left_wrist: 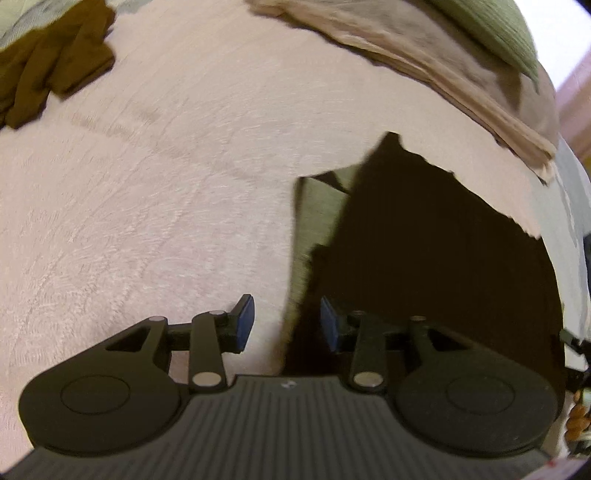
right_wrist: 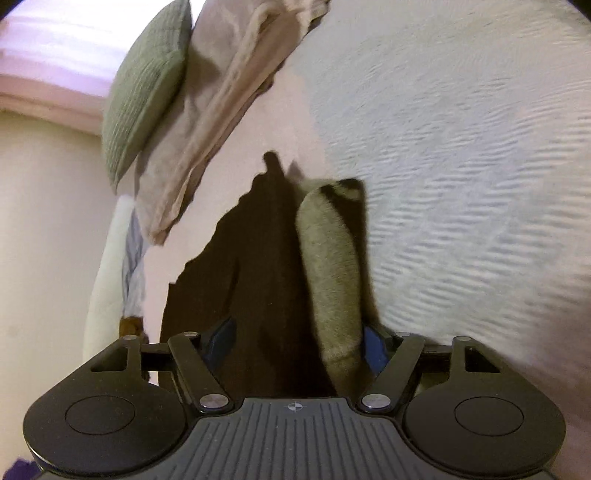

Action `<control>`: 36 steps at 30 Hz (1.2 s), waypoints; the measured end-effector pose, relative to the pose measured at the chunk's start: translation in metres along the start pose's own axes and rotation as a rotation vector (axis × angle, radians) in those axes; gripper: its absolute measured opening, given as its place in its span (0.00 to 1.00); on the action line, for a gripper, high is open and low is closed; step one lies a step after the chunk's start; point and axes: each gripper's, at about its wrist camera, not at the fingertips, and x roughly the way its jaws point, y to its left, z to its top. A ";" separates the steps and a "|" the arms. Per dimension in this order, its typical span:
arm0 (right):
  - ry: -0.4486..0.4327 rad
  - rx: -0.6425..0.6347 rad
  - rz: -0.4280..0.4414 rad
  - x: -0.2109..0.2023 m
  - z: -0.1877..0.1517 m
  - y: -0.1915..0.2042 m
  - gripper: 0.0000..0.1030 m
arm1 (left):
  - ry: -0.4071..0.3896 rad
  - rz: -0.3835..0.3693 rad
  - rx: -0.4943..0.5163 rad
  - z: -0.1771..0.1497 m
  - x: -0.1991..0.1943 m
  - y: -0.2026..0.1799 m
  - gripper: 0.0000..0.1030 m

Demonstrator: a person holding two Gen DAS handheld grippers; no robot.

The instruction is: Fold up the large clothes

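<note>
Seen along the left gripper [left_wrist: 287, 325], the jaws stand partly open over the near edge of the dark garment [left_wrist: 436, 258]. The blue pads [left_wrist: 244, 322] sit either side of the hem without pressing it, so nothing is held. I'd guess the gripper is placed there to pick that edge up for a fold. The garment lies flat on the pale bedspread [left_wrist: 147, 203], deep brown and matte, with a fuzzy olive-grey lining [left_wrist: 314, 218] showing where the edge has turned back. A crumpled brown cloth [left_wrist: 55, 62] lies well apart at the far left. At the far right a beige cover [left_wrist: 424, 74] sits in soft layered folds under a ribbed green pillow [left_wrist: 491, 29].

From the right gripper [right_wrist: 297, 345] the jaws gape wide, with the garment's dark cloth and the rolled lining [right_wrist: 332, 266] lying between them, apparently not pinched. The roll looks plush and thick, rounded at its far end. The bedspread [right_wrist: 461, 166] shows a rippled, woven weave. The pillow [right_wrist: 147, 85] and cover [right_wrist: 221, 92] lean beyond, near a cream wall [right_wrist: 44, 221].
</note>
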 end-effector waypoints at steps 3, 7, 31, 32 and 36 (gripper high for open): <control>0.016 -0.008 -0.045 0.011 0.002 0.002 0.38 | 0.019 -0.032 0.003 0.009 0.008 0.016 0.34; 0.023 0.041 -0.190 0.014 0.005 0.021 0.20 | 0.076 -0.054 0.022 0.021 0.027 0.039 0.34; 0.126 -0.963 -0.931 0.228 -0.219 0.341 0.51 | 0.164 -0.262 0.029 0.059 0.010 0.122 0.34; 0.101 -0.932 -0.870 0.212 -0.216 0.351 0.51 | 0.162 -0.286 0.025 0.061 0.006 0.119 0.34; -0.011 -0.792 -0.826 0.157 -0.185 0.359 0.51 | 0.174 -0.413 0.011 0.067 -0.007 0.089 0.34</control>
